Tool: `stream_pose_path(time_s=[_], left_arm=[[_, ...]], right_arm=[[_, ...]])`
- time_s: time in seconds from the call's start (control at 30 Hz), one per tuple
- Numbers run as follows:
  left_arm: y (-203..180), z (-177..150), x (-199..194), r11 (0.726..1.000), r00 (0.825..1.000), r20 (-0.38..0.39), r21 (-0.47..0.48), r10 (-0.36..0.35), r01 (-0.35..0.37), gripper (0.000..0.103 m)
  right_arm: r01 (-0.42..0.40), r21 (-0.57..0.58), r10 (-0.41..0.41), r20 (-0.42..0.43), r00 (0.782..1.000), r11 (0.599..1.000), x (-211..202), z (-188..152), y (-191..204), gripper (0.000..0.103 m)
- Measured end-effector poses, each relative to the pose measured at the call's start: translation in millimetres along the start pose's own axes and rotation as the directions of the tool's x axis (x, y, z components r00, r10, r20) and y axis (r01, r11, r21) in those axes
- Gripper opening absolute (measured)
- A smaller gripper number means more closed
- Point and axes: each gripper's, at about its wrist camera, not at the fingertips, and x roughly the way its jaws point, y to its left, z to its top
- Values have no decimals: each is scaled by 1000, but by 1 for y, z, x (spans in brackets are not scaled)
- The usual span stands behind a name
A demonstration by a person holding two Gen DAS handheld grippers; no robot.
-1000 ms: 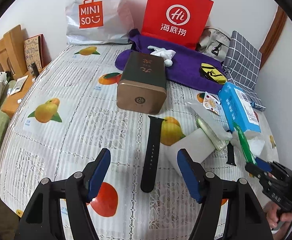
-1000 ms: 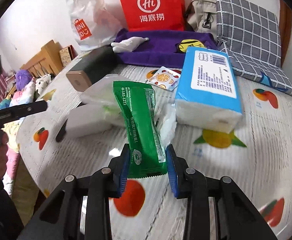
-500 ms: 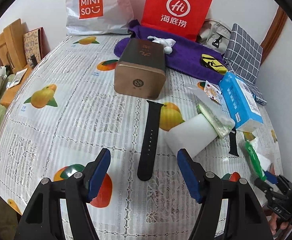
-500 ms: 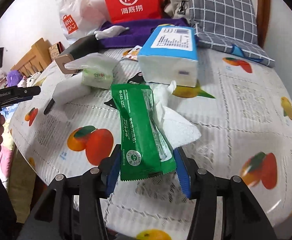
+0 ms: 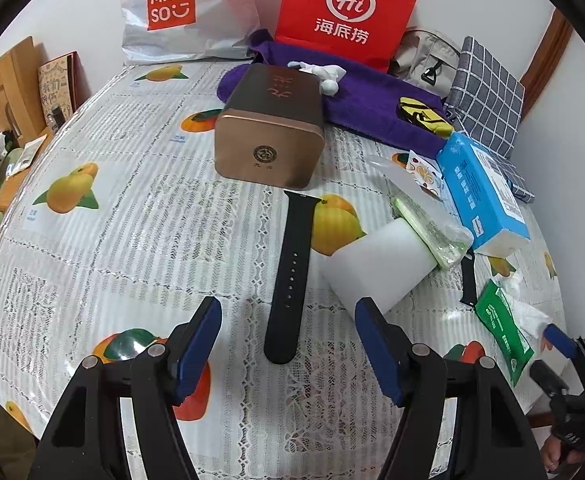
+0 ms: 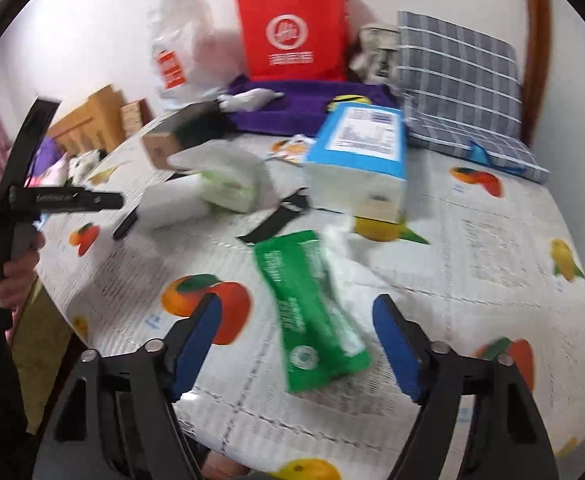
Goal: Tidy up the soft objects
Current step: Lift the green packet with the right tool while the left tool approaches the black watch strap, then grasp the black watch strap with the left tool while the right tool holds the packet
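Green packet (image 6: 312, 312) lies free between the wide-open right claw (image 6: 296, 344); left claw (image 5: 288, 348) gapes empty.

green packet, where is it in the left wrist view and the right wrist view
Left wrist: green packet lies far right near the table edge, just ahead of the right gripper.
Right wrist: green packet lies centre, between the open jaws, partly over a white tissue.
Shared landmark: blue tissue pack, behind the packet in both.
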Motion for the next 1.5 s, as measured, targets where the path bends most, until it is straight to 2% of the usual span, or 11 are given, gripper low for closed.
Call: stream_pose_path(time_s=[0.3,0.37,0.43,0.6,0.87,1.13,1.17,1.2,1.23,1.4,1.5], left_arm=[[3,2,9,1000,1000,-18,2,13,-13,67],[4,2,11,1000,1000,-22,0,13,-13,67],[5,3,15,1000,1000,-28,-3,14,-14,67],[8,5,17,1000,1000,-23,-4,15,-15,67],[8,8,32,999,999,-34,24,34,-33,67],[-12,18,48,976,990,38,164,138,-142,67],[-13,19,49,976,990,47,169,133,-139,54],[-15,20,49,975,991,59,178,124,-133,31],[-19,21,49,973,992,65,197,108,-119,19],[-20,21,48,973,993,59,204,99,-109,21],[-22,22,50,976,997,50,208,52,-61,36]], right_arm=[[29,-33,-32,-95,995,999,53,2,-3,59],[21,-32,-23,-74,997,999,54,4,-9,52],[25,7,-24,-70,997,1000,55,9,-19,36],[-29,68,34,-75,997,997,54,9,-26,36],[52,-15,-53,-49,997,999,55,2,-9,38],[47,2,-47,-17,999,999,55,1,-13,39],[48,5,-48,-13,999,999,55,0,-13,39],[51,6,-51,-9,999,999,55,0,-13,39],[54,6,-54,-6,999,999,55,0,-12,39],[49,8,-49,0,999,999,55,0,-13,39],[49,18,-49,11,999,999,56,0,-14,39]])
